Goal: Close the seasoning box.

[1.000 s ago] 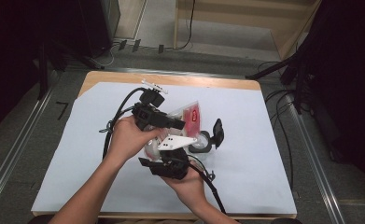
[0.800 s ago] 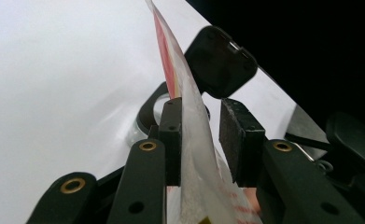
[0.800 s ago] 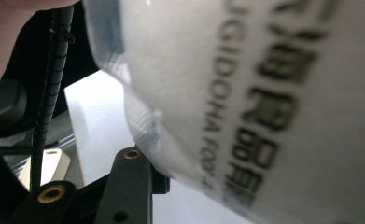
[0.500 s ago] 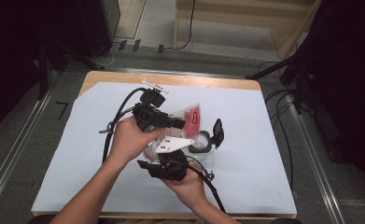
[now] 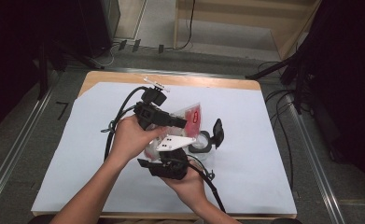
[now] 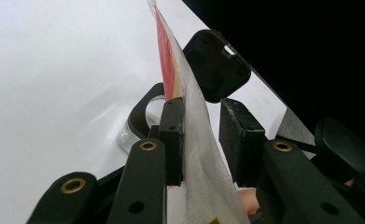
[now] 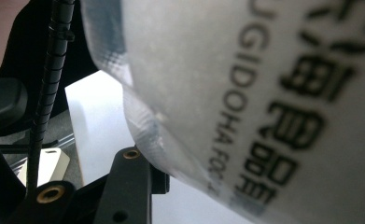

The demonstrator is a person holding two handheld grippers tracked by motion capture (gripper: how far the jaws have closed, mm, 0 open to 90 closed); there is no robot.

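Your left gripper [image 6: 201,135]: fingers slightly apart, just been closing; translucent red-printed plastic pouch [image 6: 189,126] touches one pad. Your right gripper [image 5: 168,165]: grip unclear. Pouch held above white-covered table [image 5: 264,140], beside clear glass jar [image 5: 200,144].

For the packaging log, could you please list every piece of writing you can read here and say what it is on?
"GIDOHA FO": black print on the clear plastic bag, cut off by the frame edge.
Large black characters beside it on the bag: cropped, unreadable.
Red label on the bag: too small to read.
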